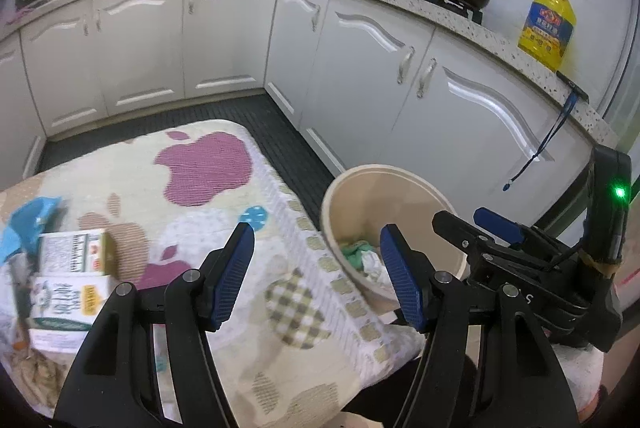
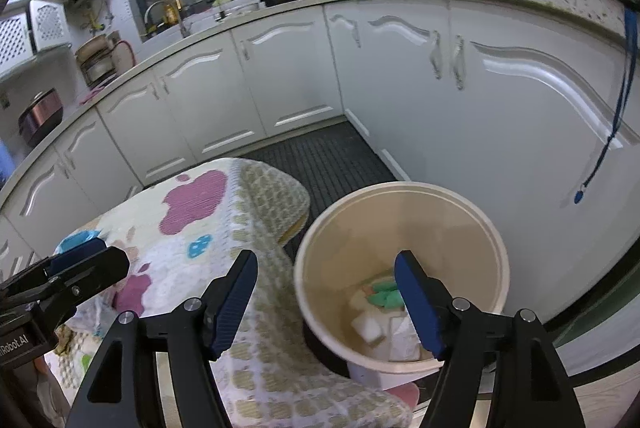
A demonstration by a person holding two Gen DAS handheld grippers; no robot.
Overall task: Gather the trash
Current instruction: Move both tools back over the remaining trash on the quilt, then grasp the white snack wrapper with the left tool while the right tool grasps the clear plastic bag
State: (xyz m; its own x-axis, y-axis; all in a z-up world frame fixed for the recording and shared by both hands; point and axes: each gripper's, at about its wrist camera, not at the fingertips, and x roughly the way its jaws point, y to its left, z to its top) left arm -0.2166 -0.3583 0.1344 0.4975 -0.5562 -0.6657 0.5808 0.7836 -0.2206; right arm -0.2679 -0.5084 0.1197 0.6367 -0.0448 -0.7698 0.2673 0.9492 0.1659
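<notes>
In the left wrist view, the left gripper (image 1: pixel 318 268) hangs above the edge of a patterned cloth (image 1: pixel 208 187) covering a table, its blue pads spread apart with nothing between them. To the right stands a beige bin (image 1: pixel 352 187); the gripper's right finger (image 1: pixel 400 276) covers part of its inside, so only a green scrap (image 1: pixel 354 252) and some white paper beside it show at the bottom. At the left edge of the cloth lie two cartons (image 1: pixel 68 272) and a blue wrapper (image 1: pixel 24 224), blurred and partly cut off by the lens rim. The right gripper (image 1: pixel 480 228) enters from the right; its jaws look parted, though its body hides much of them.

In the right wrist view, the right gripper (image 2: pixel 326 292) is released, holding nothing, with one finger over the cloth (image 2: pixel 192 211) and the other over the bin (image 2: pixel 400 203). Inside the bin, white crumpled pieces (image 2: pixel 372 324) and a green scrap (image 2: pixel 380 296) lie on the bottom, partly behind the right finger. The left gripper (image 2: pixel 80 264) pokes in at the left edge, mostly cut off, so its opening is hard to make out here. The trash on the table behind it is hidden.
</notes>
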